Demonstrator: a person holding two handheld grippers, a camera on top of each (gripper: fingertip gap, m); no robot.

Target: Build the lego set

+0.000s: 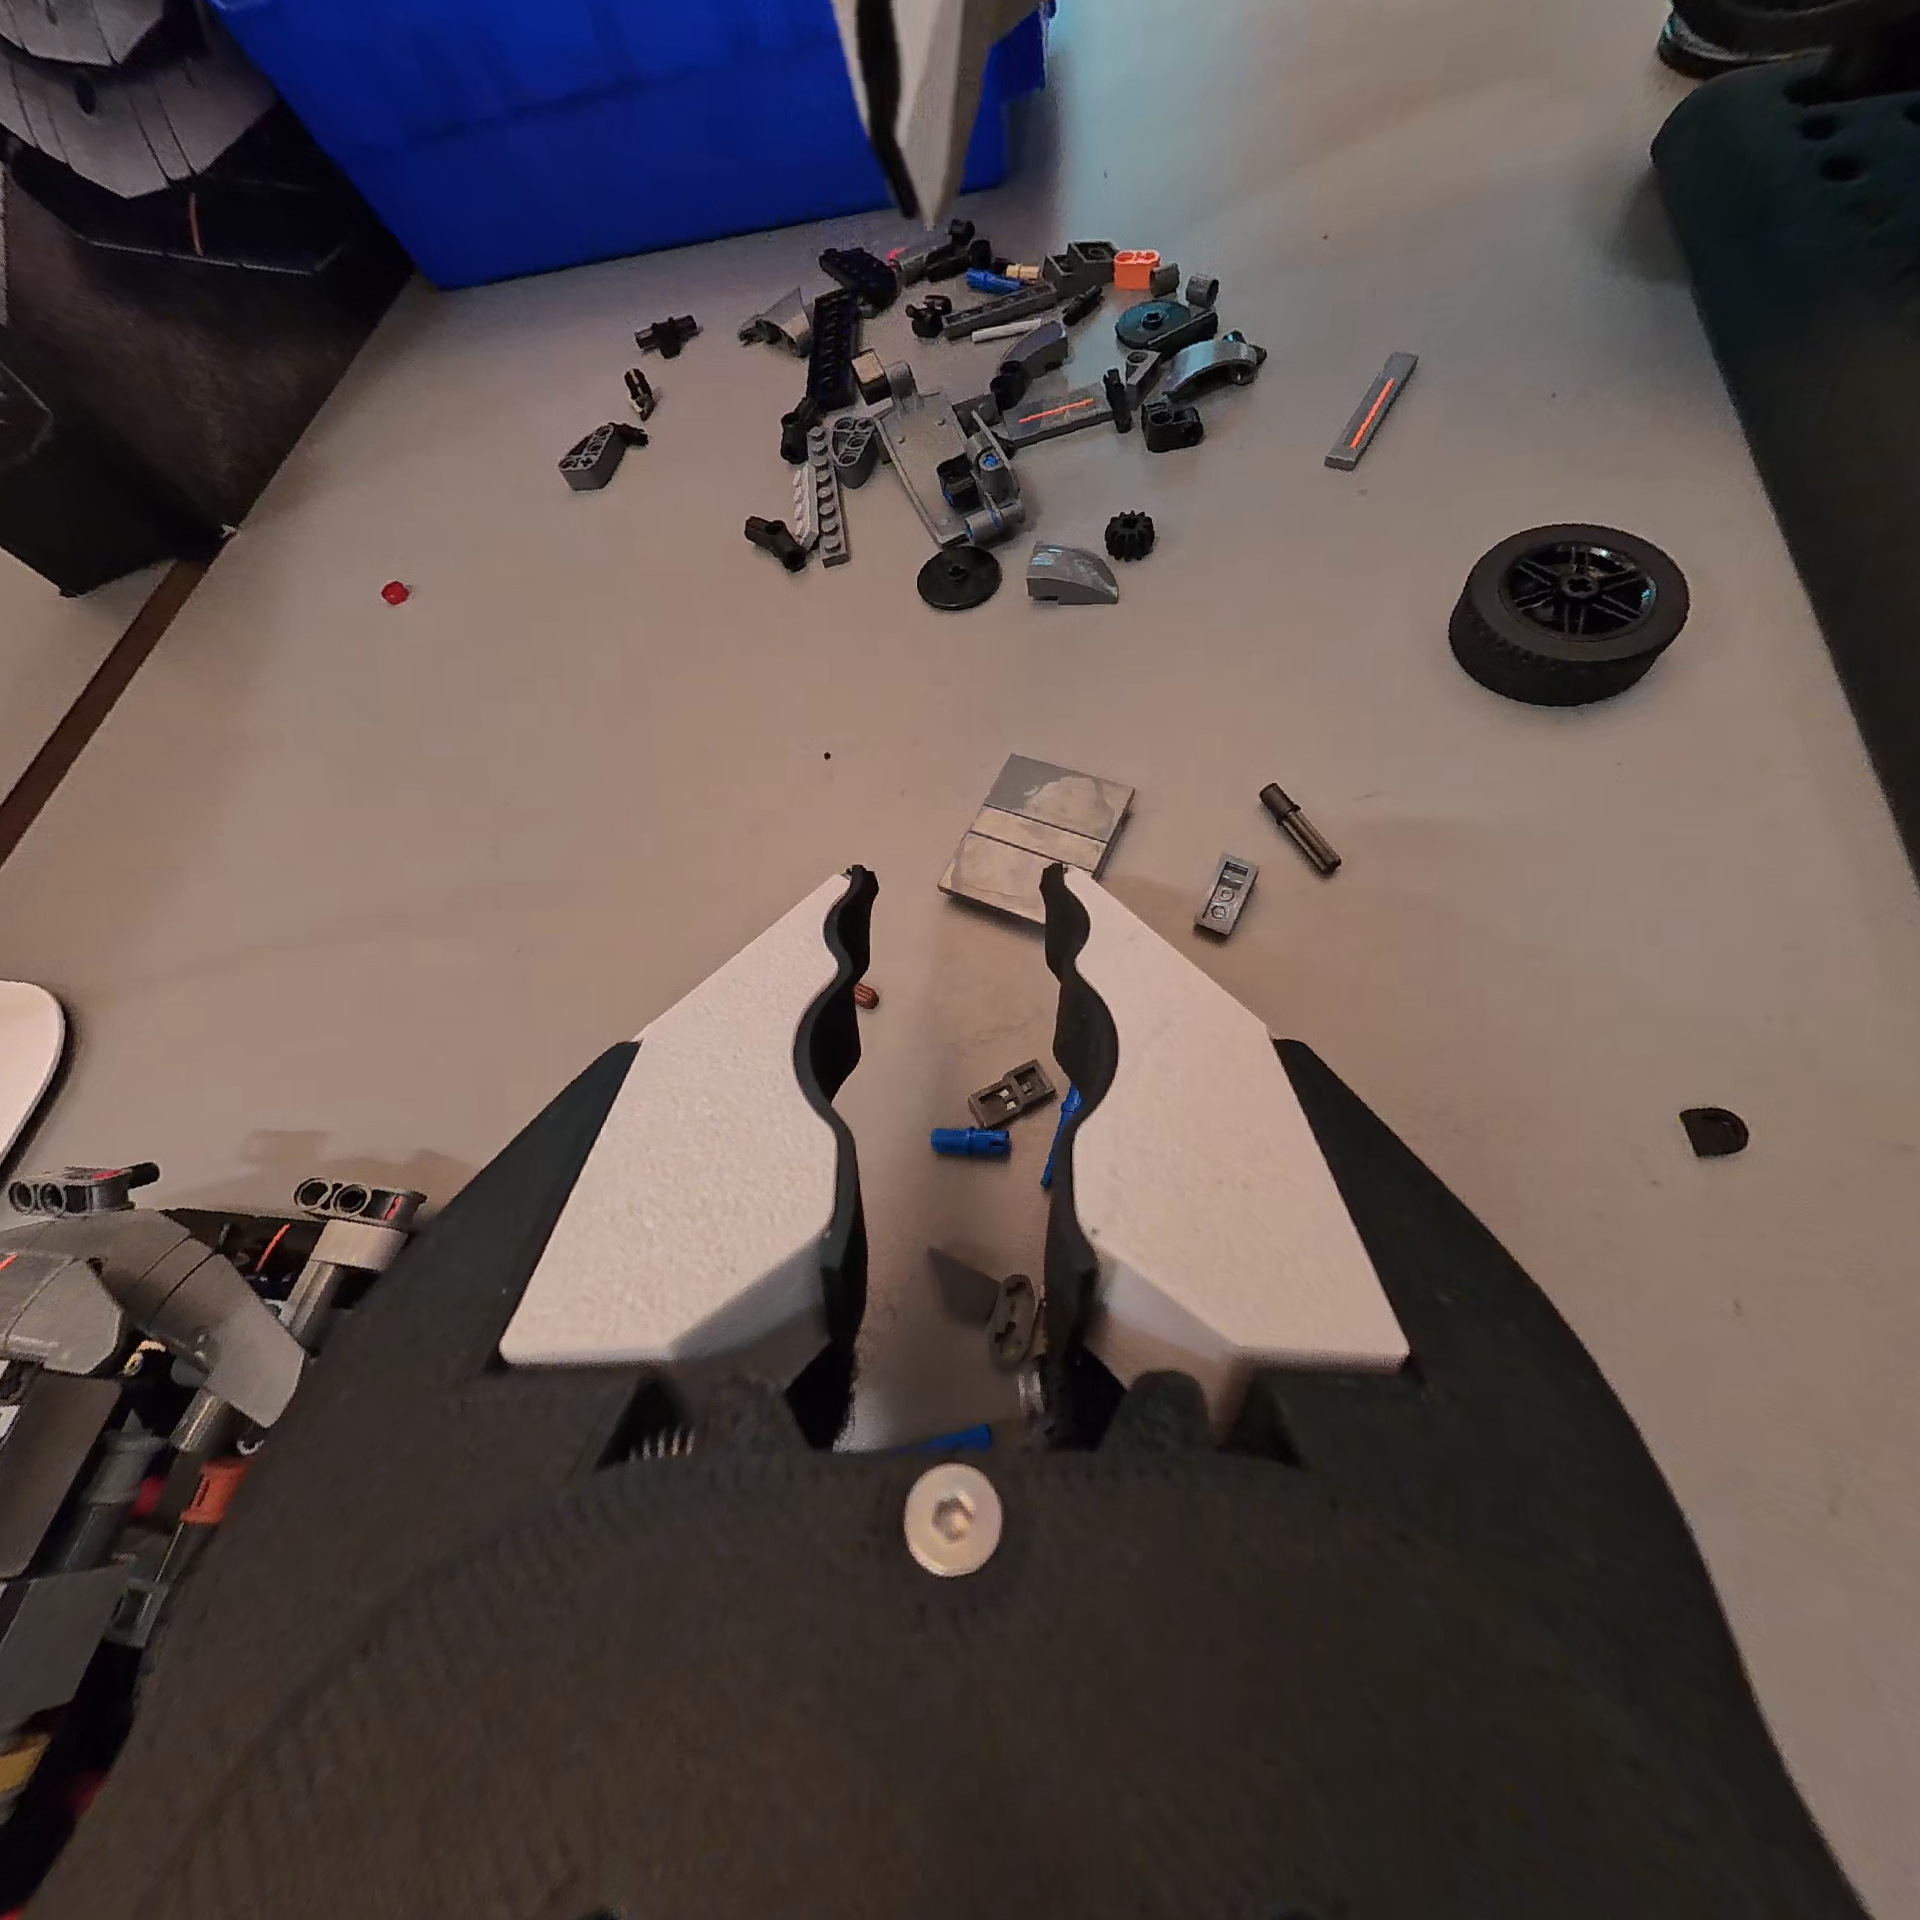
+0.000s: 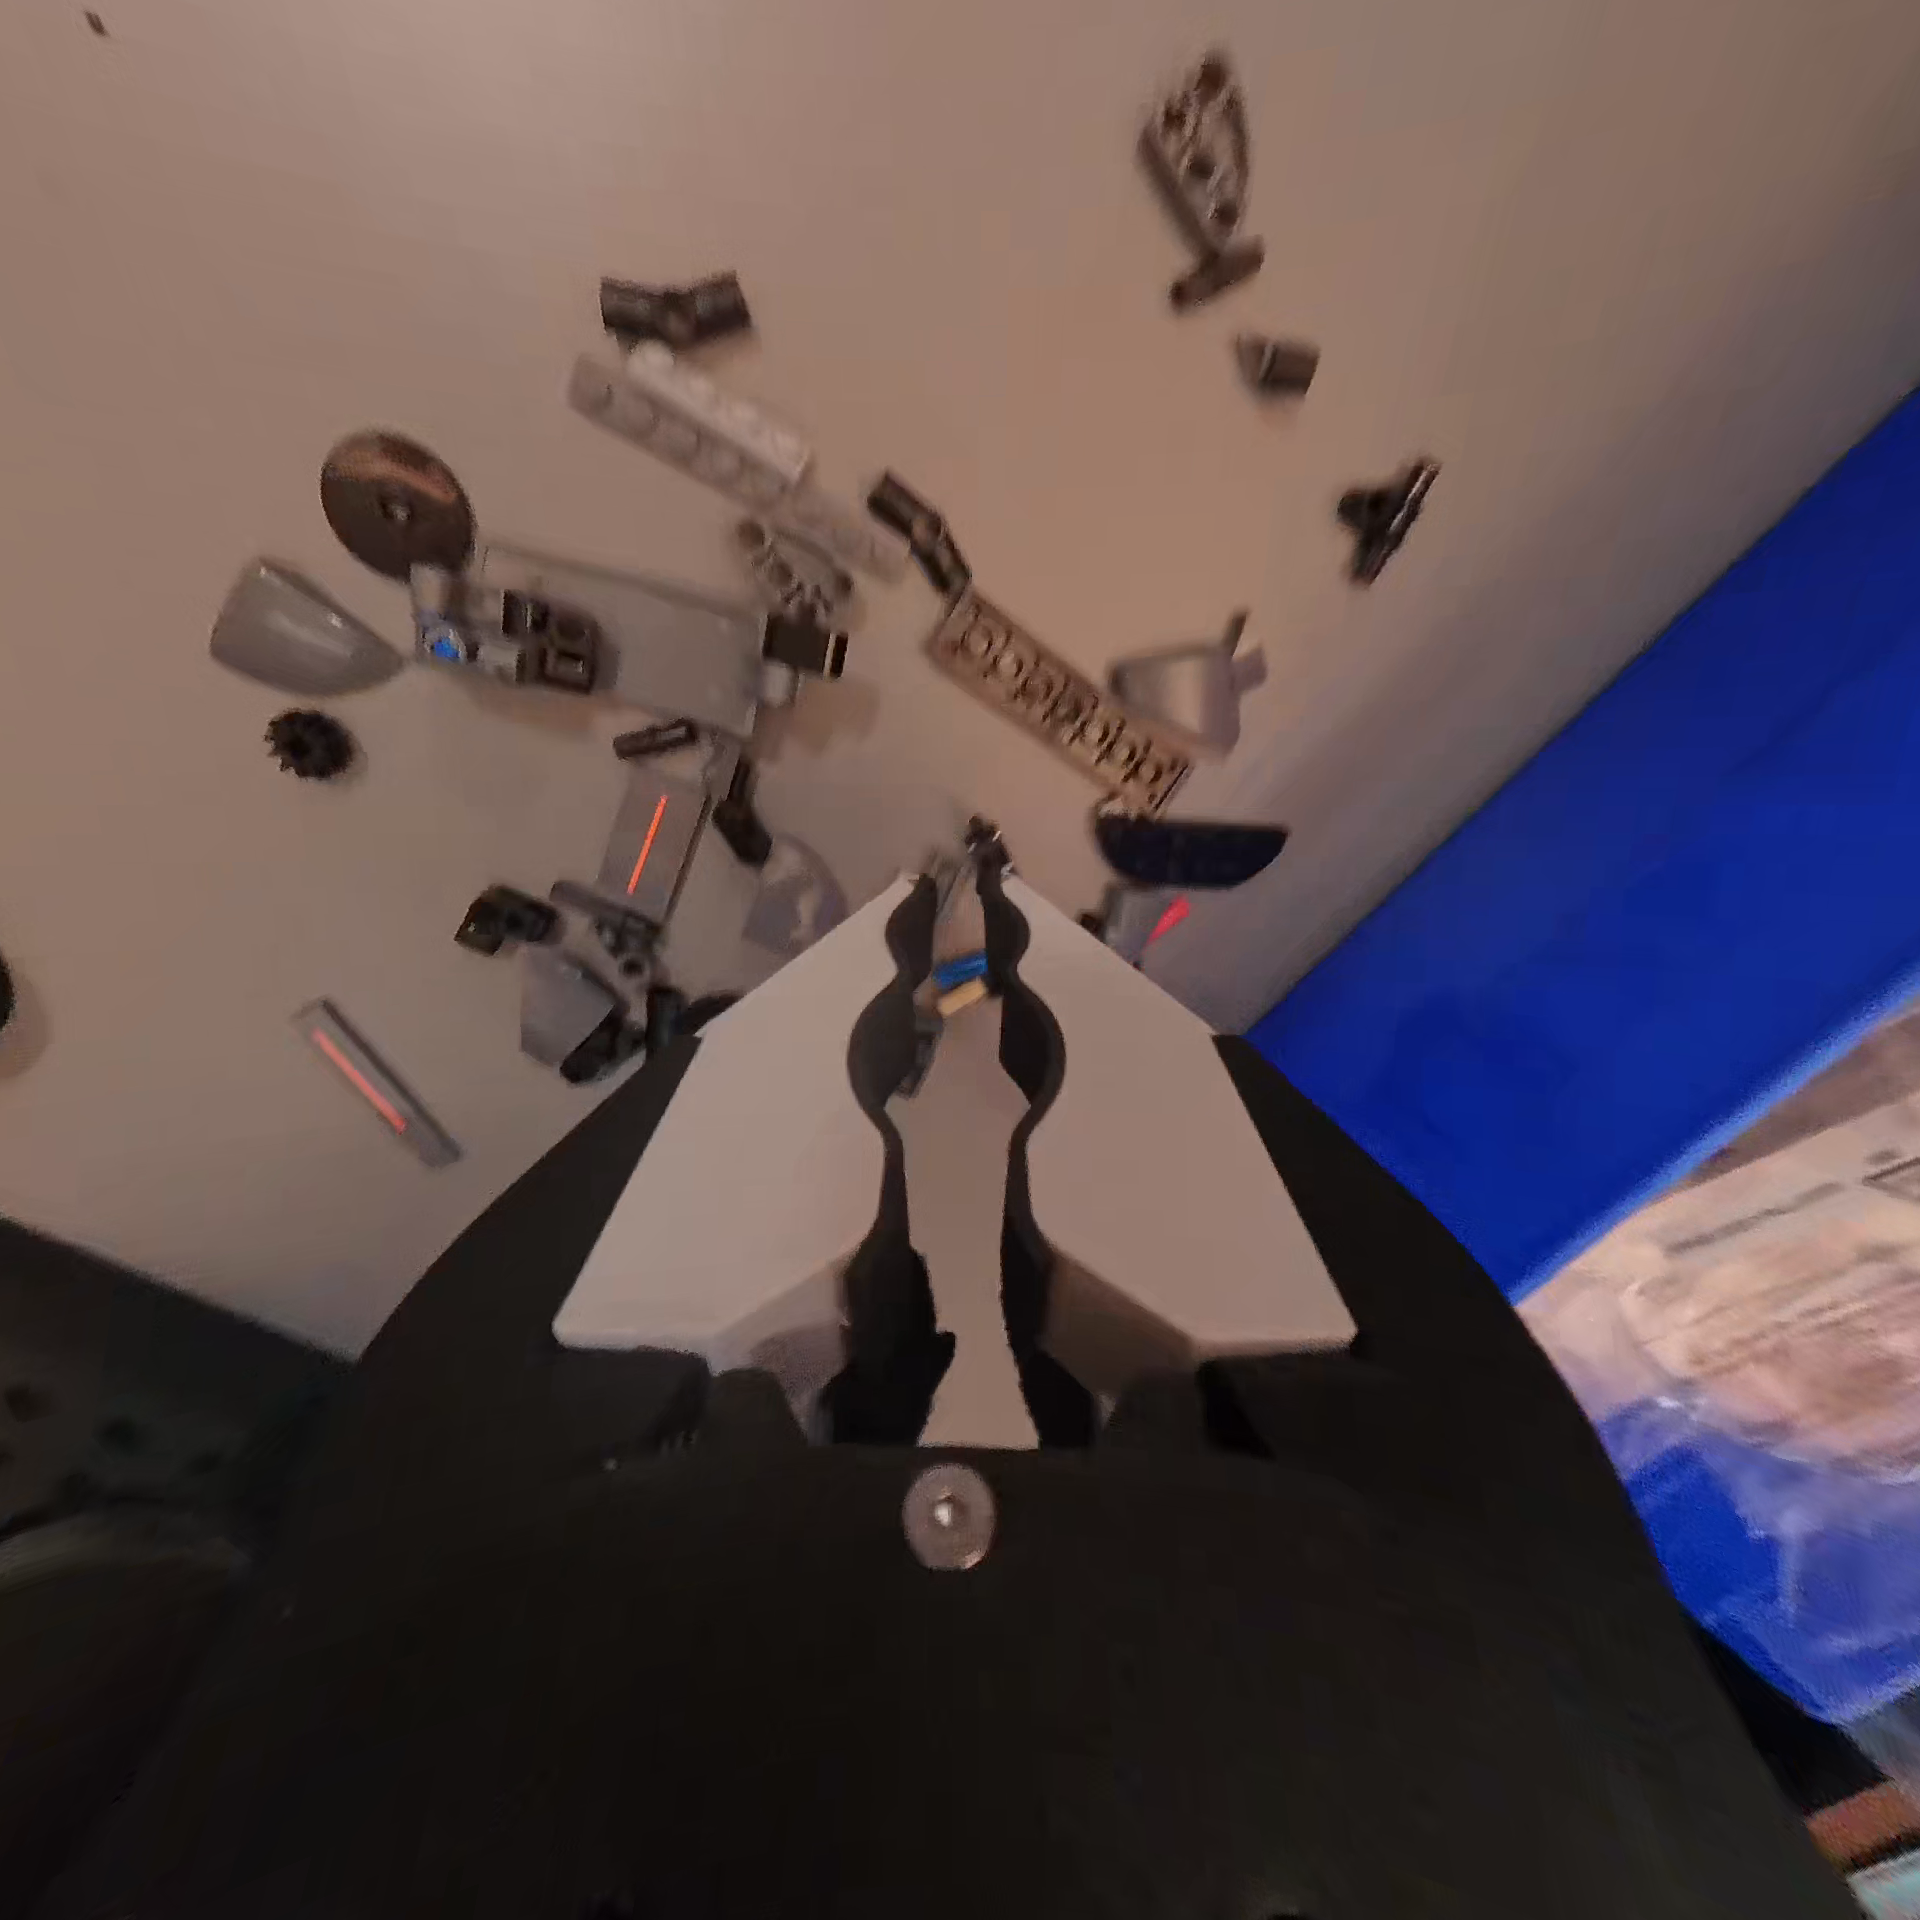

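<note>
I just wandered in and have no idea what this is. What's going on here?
Someone is building a Lego set using two hand-held grippers. The right hand-held gripper is nearly closed over the loose parts pile, apparently pinching a small piece. The left hand-held gripper hovers open above a flat grey tile. A partly built model sits at its left.

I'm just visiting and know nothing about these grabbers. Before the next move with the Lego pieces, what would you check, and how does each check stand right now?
1. Left gripper empty, jaws apart: ok.
2. Right gripper holding a piece: cannot tell; its jaws are nearly closed over the pile of loose pieces, and the right wrist view is blurred.
3. Grey flat tile just ahead of the left gripper, lying flat: ok.
4. Blue pin below the left fingers, loose on the table: ok.
5. Wheel lying apart from the pile: ok.
</note>
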